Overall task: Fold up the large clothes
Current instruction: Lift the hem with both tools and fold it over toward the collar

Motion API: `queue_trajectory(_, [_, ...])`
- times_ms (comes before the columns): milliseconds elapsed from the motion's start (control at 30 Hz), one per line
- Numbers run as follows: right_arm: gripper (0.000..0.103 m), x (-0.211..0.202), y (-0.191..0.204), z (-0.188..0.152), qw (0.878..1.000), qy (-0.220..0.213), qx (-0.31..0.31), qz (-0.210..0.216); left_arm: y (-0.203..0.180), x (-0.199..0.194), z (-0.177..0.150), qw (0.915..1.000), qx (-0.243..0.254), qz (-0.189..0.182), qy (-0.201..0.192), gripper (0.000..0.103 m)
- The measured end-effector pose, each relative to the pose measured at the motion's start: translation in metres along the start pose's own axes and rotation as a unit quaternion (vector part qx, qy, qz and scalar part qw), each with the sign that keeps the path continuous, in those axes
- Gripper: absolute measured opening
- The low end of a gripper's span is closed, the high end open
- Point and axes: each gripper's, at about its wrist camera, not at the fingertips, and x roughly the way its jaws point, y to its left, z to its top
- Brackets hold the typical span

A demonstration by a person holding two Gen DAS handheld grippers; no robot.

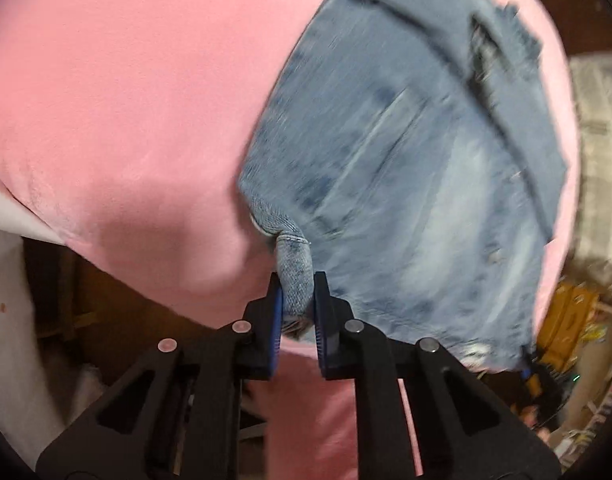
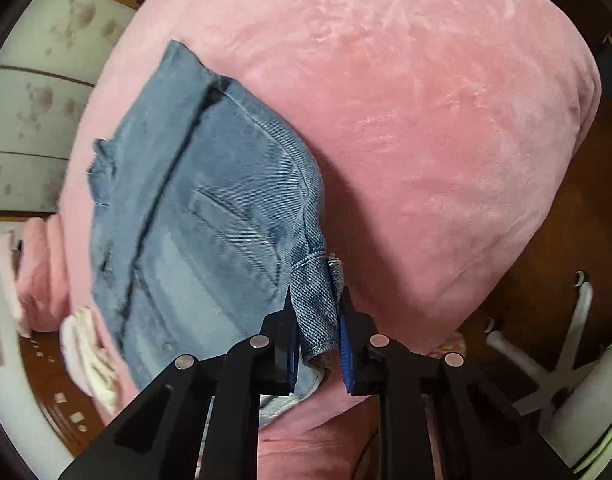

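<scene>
The left gripper [image 1: 298, 300] pinches a bunched denim corner between its blue pads, and the right gripper [image 2: 317, 320] clamps the matching corner at the other side. Both corners belong to a pair of faded jeans [image 1: 405, 152] lying across a pink plush blanket [image 1: 126, 80]. The denim looks thick, fairly heavy and stiff, so it should hang in a flat sheet and crease cleanly. The hemmed, seamed corners seem the soundest places to hold. Motion blur smears the far end in the left wrist view, and how many layers lie underneath cannot be made out.
</scene>
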Motion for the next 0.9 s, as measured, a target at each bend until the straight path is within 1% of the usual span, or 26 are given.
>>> queue_trajectory(100, [0.015, -0.016, 0.018, -0.003, 0.999, -0.013, -0.036, 0.026, -0.012, -0.02, -0.002, 0.9992, -0.003, -0.029, -0.028, 0.01])
queue_trajectory(133, [0.015, -0.021, 0.026, -0.003, 0.998, -0.015, -0.046, 0.038, -0.012, -0.031, -0.001, 0.9982, 0.0, -0.045, -0.041, 0.01])
queue_trajectory(200, [0.014, -0.032, 0.035, -0.001, 0.997, -0.02, -0.044, 0.062, -0.025, -0.049, 0.002, 0.996, 0.005, -0.066, -0.06, 0.01])
queue_trajectory(300, [0.014, -0.049, 0.051, 0.008, 0.993, -0.024, -0.043, 0.106, -0.043, -0.087, 0.007, 0.9898, 0.019, -0.091, -0.108, 0.01])
queue_trajectory(367, [0.013, -0.066, 0.069, 0.016, 0.988, -0.037, -0.063, 0.134, -0.061, -0.11, 0.012, 0.9857, 0.034, -0.105, -0.127, 0.01])
queue_trajectory(433, [0.013, -0.078, 0.086, 0.026, 0.984, -0.046, -0.074, 0.159, -0.078, -0.133, 0.019, 0.9815, 0.047, -0.108, -0.151, 0.01])
queue_trajectory(533, [0.012, -0.1, 0.11, 0.044, 0.977, -0.062, -0.086, 0.186, -0.09, -0.169, 0.03, 0.9747, 0.056, -0.115, -0.183, 0.009])
queue_trajectory(633, [0.011, -0.118, 0.135, 0.066, 0.971, -0.08, -0.096, 0.204, -0.102, -0.199, 0.052, 0.9693, 0.046, -0.134, -0.201, 0.009])
queue_trajectory(700, [0.01, -0.128, 0.151, 0.082, 0.969, -0.089, -0.101, 0.209, -0.107, -0.216, 0.07, 0.9667, 0.039, -0.14, -0.211, 0.009])
queue_trajectory(833, [0.01, -0.136, 0.185, 0.108, 0.969, -0.097, -0.12, 0.193, -0.116, -0.244, 0.102, 0.9616, 0.047, -0.127, -0.239, 0.009])
queue_trajectory(900, [0.009, -0.135, 0.205, 0.121, 0.97, -0.098, -0.12, 0.186, -0.12, -0.25, 0.12, 0.962, 0.048, -0.128, -0.237, 0.008])
